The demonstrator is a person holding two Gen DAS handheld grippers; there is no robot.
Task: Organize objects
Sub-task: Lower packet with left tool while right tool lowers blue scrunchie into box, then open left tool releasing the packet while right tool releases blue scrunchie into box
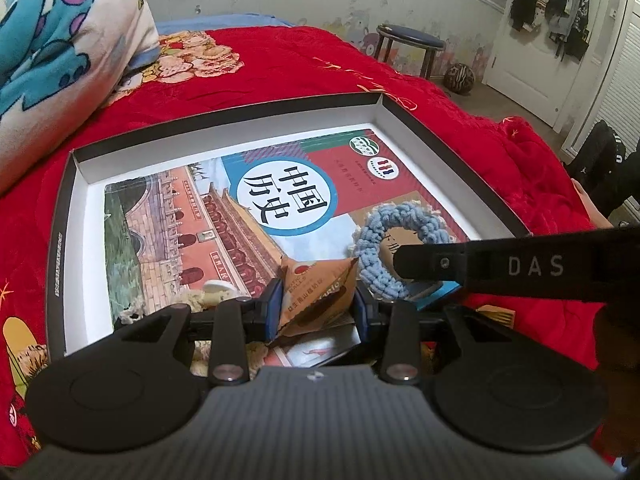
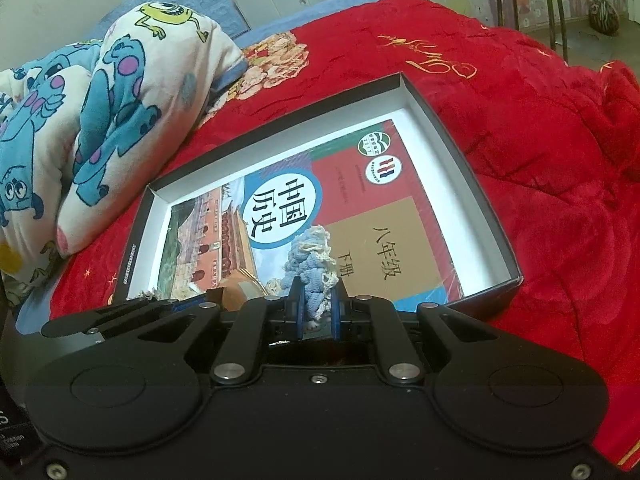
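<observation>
A shallow box [image 1: 448, 148] with black rim and white inside lies on the red bed. A Chinese history textbook [image 1: 224, 216] lies flat in it. My left gripper [image 1: 318, 306] is shut on an orange snack packet [image 1: 316, 288], held over the box's near edge. My right gripper [image 2: 316, 312] is shut on a blue crocheted ring [image 2: 312, 264] and holds it on edge above the book [image 2: 380, 208]. In the left wrist view the ring [image 1: 396, 232] hangs from the right gripper's finger [image 1: 440, 262]. The box also shows in the right wrist view [image 2: 476, 184].
A cartoon-print quilt [image 1: 52, 52] is bunched at the left of the red blanket [image 1: 304, 64]. A cream knitted item [image 1: 208, 300] and a small card [image 1: 316, 348] lie under my left gripper. A stool [image 1: 412, 46] and a ball [image 1: 460, 78] stand beyond the bed.
</observation>
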